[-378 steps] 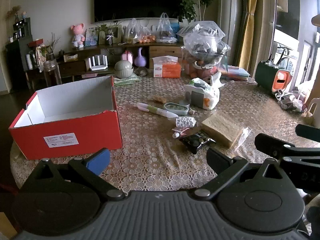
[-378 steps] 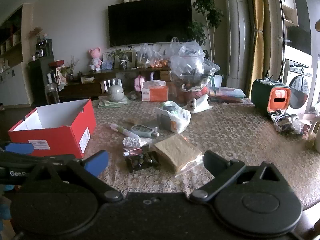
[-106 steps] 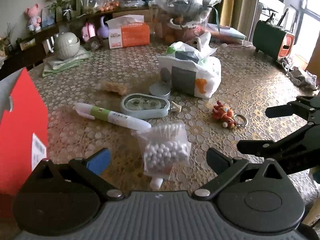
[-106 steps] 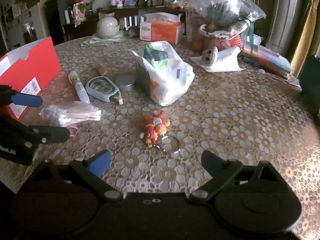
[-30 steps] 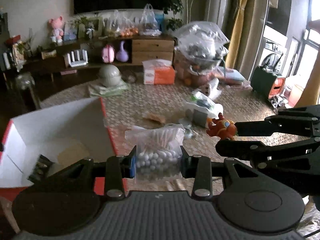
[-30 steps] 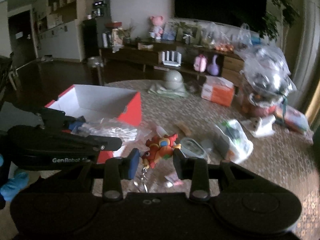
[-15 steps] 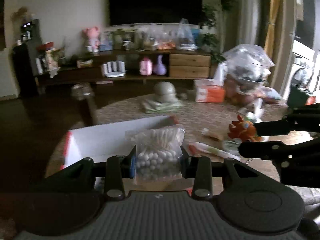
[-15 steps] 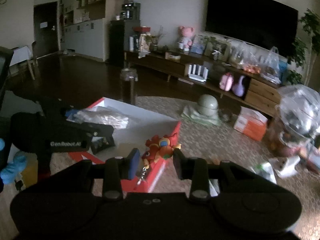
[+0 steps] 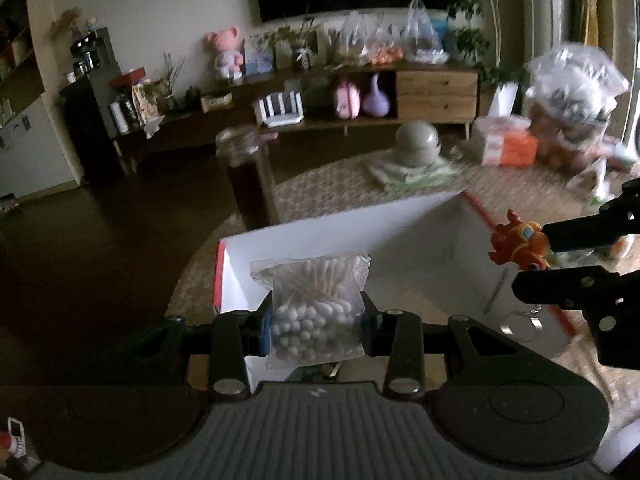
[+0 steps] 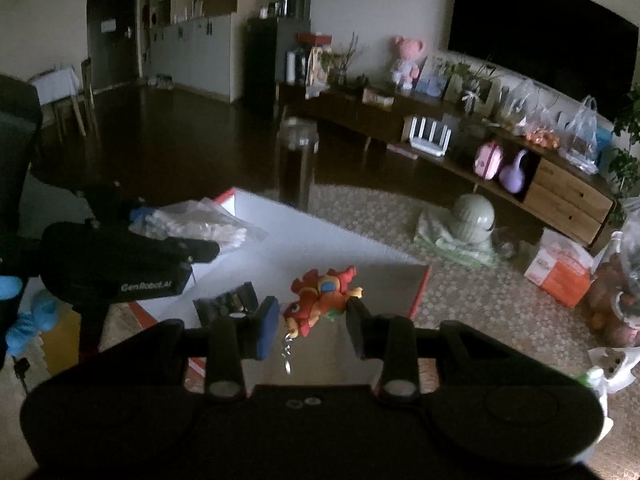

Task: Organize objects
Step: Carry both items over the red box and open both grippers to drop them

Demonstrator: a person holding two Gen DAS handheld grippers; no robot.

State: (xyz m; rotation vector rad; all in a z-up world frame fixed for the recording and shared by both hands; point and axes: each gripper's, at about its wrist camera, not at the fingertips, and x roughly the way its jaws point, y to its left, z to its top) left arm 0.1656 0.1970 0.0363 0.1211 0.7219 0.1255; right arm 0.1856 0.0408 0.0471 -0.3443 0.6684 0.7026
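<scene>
Two loads hang over the red box (image 9: 424, 232) at the table's edge: your left gripper (image 9: 314, 322) is clamped on the bag of cotton swabs (image 9: 314, 304), your right gripper (image 10: 312, 322) on the orange toy keychain (image 10: 320, 296), both poised above its open white interior for dropping in.

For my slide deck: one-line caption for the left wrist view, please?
Left gripper holds a bag of cotton swabs over the open red box; right gripper alongside carries an orange toy keychain.
</scene>
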